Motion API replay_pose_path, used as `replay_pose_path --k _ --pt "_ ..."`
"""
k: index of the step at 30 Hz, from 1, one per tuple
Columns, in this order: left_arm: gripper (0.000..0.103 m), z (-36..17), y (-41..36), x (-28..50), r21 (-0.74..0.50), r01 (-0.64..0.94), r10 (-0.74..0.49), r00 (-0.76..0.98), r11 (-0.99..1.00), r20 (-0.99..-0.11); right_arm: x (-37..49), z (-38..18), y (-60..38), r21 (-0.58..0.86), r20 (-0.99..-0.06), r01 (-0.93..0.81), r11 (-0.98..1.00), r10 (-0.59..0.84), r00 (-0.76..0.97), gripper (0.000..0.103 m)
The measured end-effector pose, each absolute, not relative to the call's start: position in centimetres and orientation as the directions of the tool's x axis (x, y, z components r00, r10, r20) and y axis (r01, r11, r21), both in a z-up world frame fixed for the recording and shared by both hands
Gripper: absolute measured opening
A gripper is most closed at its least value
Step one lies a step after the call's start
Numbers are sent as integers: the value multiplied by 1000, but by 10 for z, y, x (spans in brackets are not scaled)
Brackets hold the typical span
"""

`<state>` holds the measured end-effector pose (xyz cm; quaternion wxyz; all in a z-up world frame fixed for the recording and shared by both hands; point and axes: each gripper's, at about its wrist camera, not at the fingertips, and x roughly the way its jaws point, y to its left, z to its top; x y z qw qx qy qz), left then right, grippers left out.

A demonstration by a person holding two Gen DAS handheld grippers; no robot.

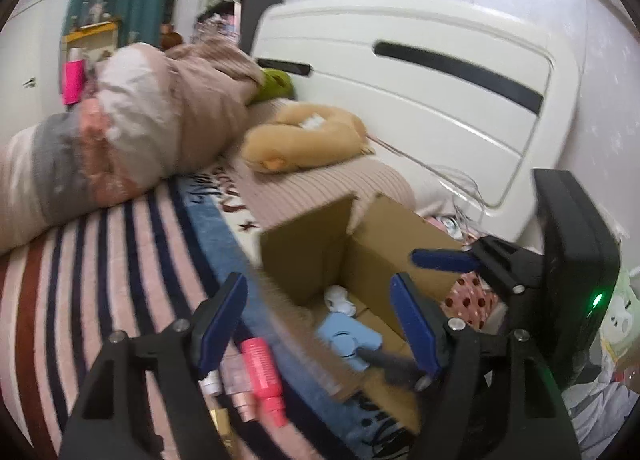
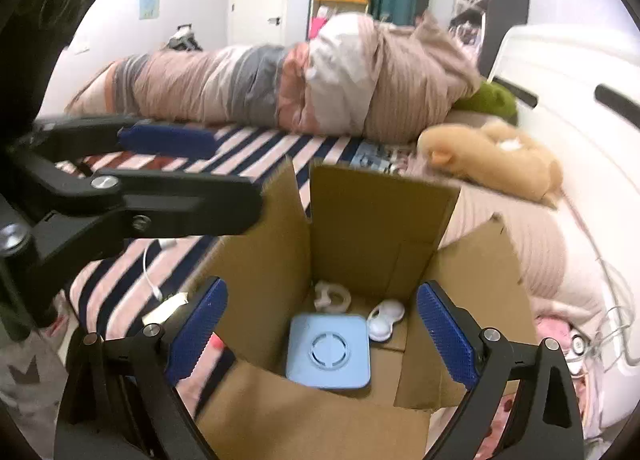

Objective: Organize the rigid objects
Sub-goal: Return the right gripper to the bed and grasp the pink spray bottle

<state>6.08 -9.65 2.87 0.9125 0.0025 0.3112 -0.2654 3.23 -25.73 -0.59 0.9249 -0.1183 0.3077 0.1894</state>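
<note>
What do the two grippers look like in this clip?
Both match: the left gripper and right gripper have matte black angular frames with silver screw heads and blue textured pads on the fingers. A black box with a green light shows behind the right one.

A box (image 2: 360, 227) stands on the bed (image 2: 248, 147) (a square device (image 2: 328, 352) inside, perhaps two smaller items behind).

Left tool (image 1: 320, 324), right tool (image 2: 322, 334): black frames, blue pads, silver screws.
</note>
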Motion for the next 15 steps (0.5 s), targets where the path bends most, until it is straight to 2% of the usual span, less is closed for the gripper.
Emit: replay_pose_path --k 3,7,9,10,14,15 --pt "73 36 -57 48 -159 415 -431 727 896 -534 22 13 -239 -116 -560 -432 894 300 772 97" --pt "75 32 -4 33 -155 313 -347 787 937 -511 9 24 -201 -70 -552 -557 827 433 713 97" --pt "75 25 18 27 -160 264 -309 803 951 -510 5 22 -178 -51 -560 -576 816 454 692 97" --pt "75 19 33 23 -168 234 -287 810 958 -512 5 18 -168 -41 -564 -582 812 462 685 95" --pt "75 -11 72 13 -186 140 -220 816 973 -535 2 -12 -132 -1 -602 -590 807 471 645 68" --pt "75 -21 80 10 -188 120 -205 813 975 -544 2 -21 -126 19 -614 -592 806 477 629 67"
